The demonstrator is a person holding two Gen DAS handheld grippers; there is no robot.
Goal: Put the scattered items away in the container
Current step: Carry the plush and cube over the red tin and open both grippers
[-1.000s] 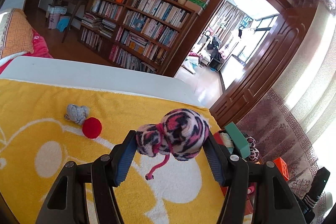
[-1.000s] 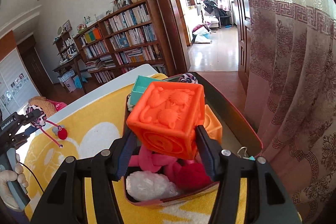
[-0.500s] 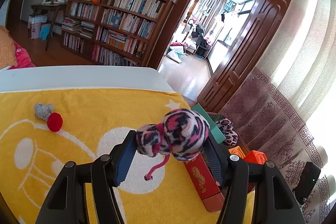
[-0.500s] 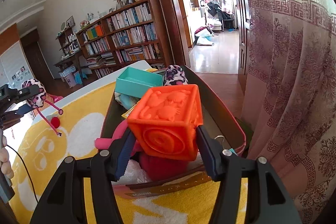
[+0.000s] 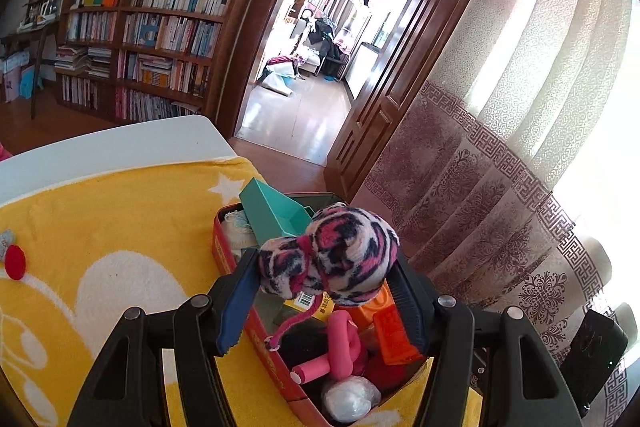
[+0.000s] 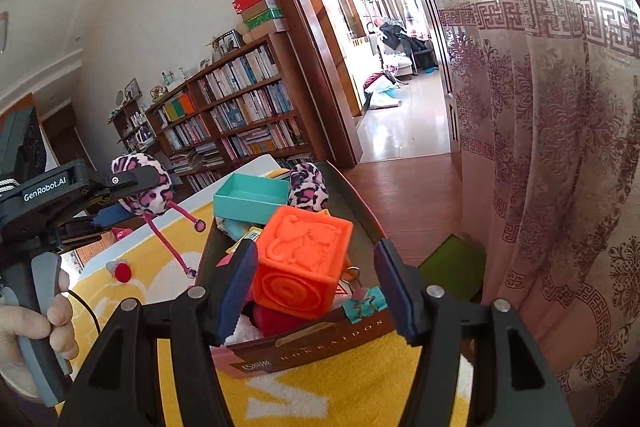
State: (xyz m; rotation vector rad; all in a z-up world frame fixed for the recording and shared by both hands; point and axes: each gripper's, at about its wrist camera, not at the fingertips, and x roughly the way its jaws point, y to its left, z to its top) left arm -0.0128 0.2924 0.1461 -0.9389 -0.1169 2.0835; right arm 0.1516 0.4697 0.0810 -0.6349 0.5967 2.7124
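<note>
A: Over the container (image 6: 304, 349), an orange block (image 6: 304, 259) is being let go by the right claw (image 6: 316, 287); its jaws are opening, the right pad already clear, the block resting on the pile.

B: Beside it, the left claw (image 5: 324, 303) is clamped half-wide on a pink leopard plush (image 5: 332, 259), hanging above the container's near wall.

A: Release is best made low and central, since the heap is being stacked high.

B: Free room is being narrowed: teal box (image 6: 250, 201) at the far end, desk edge and curtain (image 6: 560, 147) just beyond; a red ball (image 5: 15, 262) is lying well apart on the yellow towel (image 5: 120, 227).
</note>
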